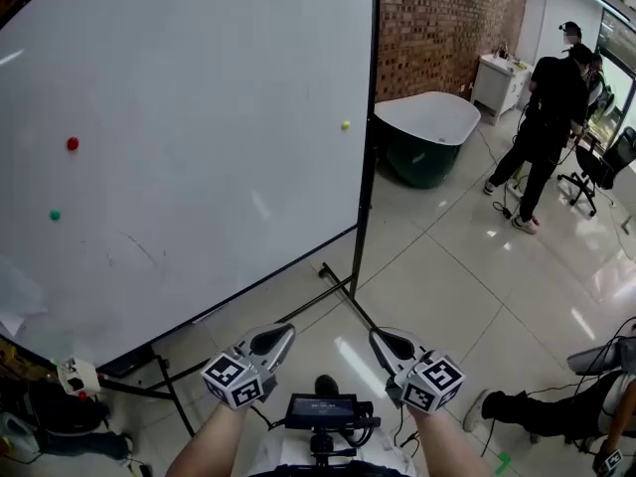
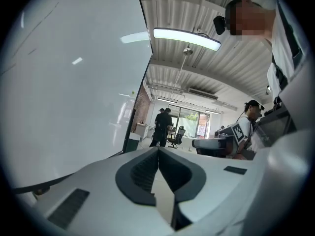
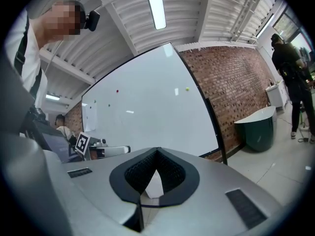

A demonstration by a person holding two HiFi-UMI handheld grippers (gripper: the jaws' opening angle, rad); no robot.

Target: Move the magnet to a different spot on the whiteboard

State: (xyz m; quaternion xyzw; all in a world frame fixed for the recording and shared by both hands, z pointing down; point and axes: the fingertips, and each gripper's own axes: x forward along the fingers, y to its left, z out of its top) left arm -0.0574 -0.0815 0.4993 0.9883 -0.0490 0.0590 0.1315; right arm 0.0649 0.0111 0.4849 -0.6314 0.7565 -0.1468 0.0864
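light: bright, ceiling tube [image 2: 186, 38] | glare: whiteboard [image 1: 199, 117], glossy floor [image 1: 467, 276] | gripper views: fisheye, dark corners

Your left gripper [image 1: 286, 330] and right gripper [image 1: 377, 335] have light grey shells. Each has black ribbed pads [image 3: 140, 170] in a black V-shaped surround and carries a white cube [image 1: 237, 381] printed with black square markers. You wear a white top [image 3: 19, 38].

Bare forearms [image 1: 204, 447] hold the left gripper [image 1: 286, 330] and right gripper [image 1: 378, 336] low, side by side, jaws together, empty.
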